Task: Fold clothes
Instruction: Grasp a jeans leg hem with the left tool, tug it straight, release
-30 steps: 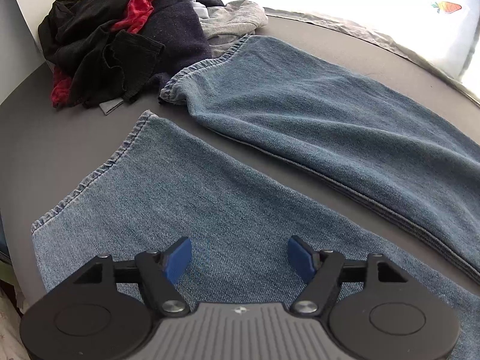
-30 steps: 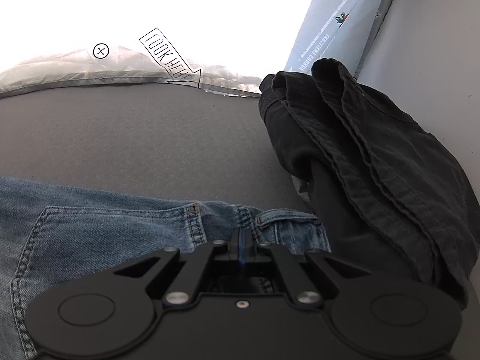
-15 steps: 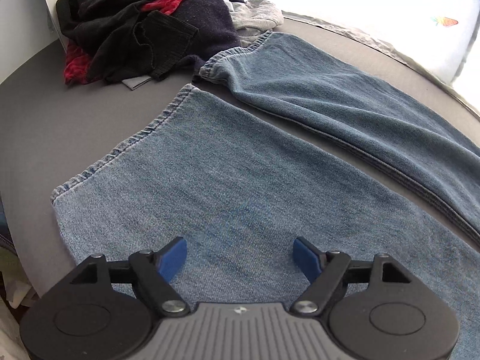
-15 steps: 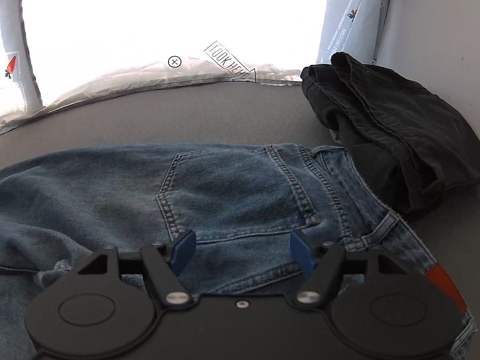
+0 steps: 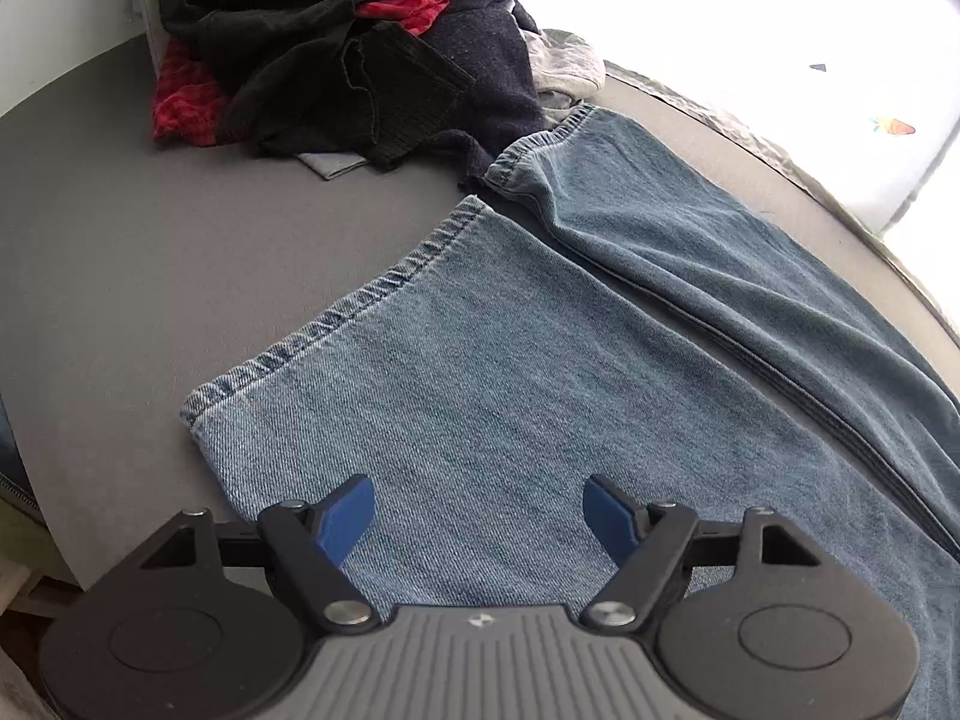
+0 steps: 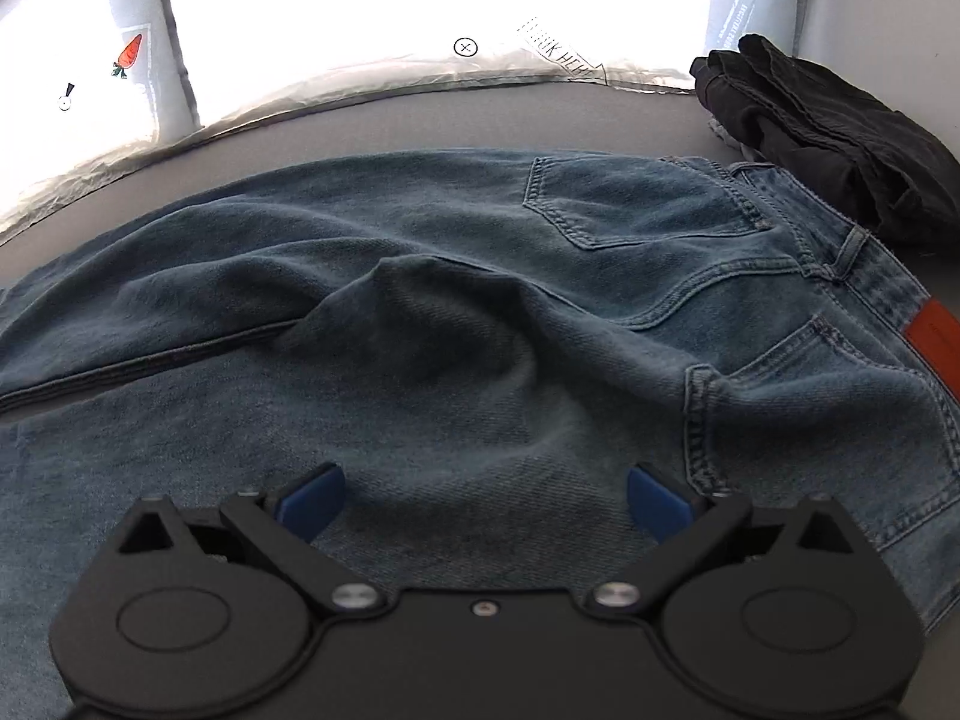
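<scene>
A pair of blue jeans [image 5: 540, 360] lies spread on the grey table, back side up. The left wrist view shows both legs with their hems toward the far left. My left gripper [image 5: 479, 510] hovers over the near leg; its jaws are closing with nothing pinched between the blue pads. In the right wrist view the seat of the jeans [image 6: 540, 312] is rumpled, with back pockets and an orange waist patch [image 6: 936, 342] at the right. My right gripper [image 6: 483, 501] hangs above the seat, jaws opening wide, nothing gripped.
A heap of dark and red clothes [image 5: 336, 42] sits at the far left by a white wall. A folded black garment [image 6: 822, 132] lies at the far right beside the waistband. Bright white sheeting [image 6: 420, 12] borders the table's [image 5: 150, 252] far edge.
The right gripper, shut at the waistband before, has let go, opened wide and drawn left over the seat. The left gripper has slid along the near leg away from the hem.
</scene>
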The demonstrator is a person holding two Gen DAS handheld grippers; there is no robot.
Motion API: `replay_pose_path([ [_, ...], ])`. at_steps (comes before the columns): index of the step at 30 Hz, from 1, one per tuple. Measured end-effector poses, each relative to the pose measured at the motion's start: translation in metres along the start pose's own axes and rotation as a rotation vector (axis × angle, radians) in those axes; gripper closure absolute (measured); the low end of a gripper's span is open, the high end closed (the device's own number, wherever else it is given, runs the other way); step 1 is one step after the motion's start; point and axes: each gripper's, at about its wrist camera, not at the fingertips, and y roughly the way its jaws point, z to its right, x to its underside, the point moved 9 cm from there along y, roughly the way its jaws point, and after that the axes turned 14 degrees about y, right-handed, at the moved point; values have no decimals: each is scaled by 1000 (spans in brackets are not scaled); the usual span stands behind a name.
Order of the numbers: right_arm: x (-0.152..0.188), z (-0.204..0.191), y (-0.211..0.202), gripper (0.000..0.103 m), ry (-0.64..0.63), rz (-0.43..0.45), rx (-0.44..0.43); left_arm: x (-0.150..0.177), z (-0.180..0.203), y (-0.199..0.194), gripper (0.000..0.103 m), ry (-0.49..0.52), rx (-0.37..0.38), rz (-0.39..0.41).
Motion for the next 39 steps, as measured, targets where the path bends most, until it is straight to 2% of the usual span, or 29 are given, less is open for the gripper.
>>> replay_pose_path([
  [1, 10, -6, 2, 0, 6, -8, 17, -7, -2, 1, 41, 8, 21, 5],
  [3, 22, -18, 1, 0, -19, 54, 76, -22, -4, 6, 53, 20, 66, 15],
  [5, 24, -23, 0, 0, 17, 76, 104, -35, -6, 12, 75, 26, 110, 21],
  [6, 24, -24, 0, 0, 43, 80, 122, -42, -7, 16, 76, 25, 130, 22],
  [10, 24, -26, 2, 0, 125, 122, 170, -71, -13, 39, 74, 23, 179, 30],
  [13, 26, -27, 2, 0, 176, 196, 203, -95, -14, 61, 72, 36, 204, 30],
  [16, 29, -29, 3, 0, 218, 264, 233, -120, -13, 79, 63, 53, 223, 40],
  [20, 28, -29, 3, 0, 244, 278, 247, -143, -11, 103, 59, 59, 247, 25],
  [22, 29, -29, 3, 0, 248, 281, 250, -149, -8, 113, 54, 65, 256, 16],
  [24, 30, -30, 2, 0, 253, 286, 252, -153, -5, 124, 53, 70, 260, 4],
  [27, 33, -31, 1, 0, 257, 289, 253, -155, -2, 126, 56, 84, 232, 23],
  [28, 33, -31, 1, 0, 256, 292, 255, -155, -4, 125, 68, 79, 210, 35],
  [29, 32, -31, 1, 0, 256, 292, 256, -155, -8, 123, 86, 68, 184, 47],
  [33, 30, -31, 3, 0, 264, 292, 263, -153, -21, 119, 87, -33, 212, 73],
  [36, 30, -32, 3, 0, 266, 293, 263, -149, -26, 116, 87, -92, 181, 49],
  [39, 31, -32, 3, 0, 267, 295, 260, -142, -38, 119, 82, -239, 165, 17],
])
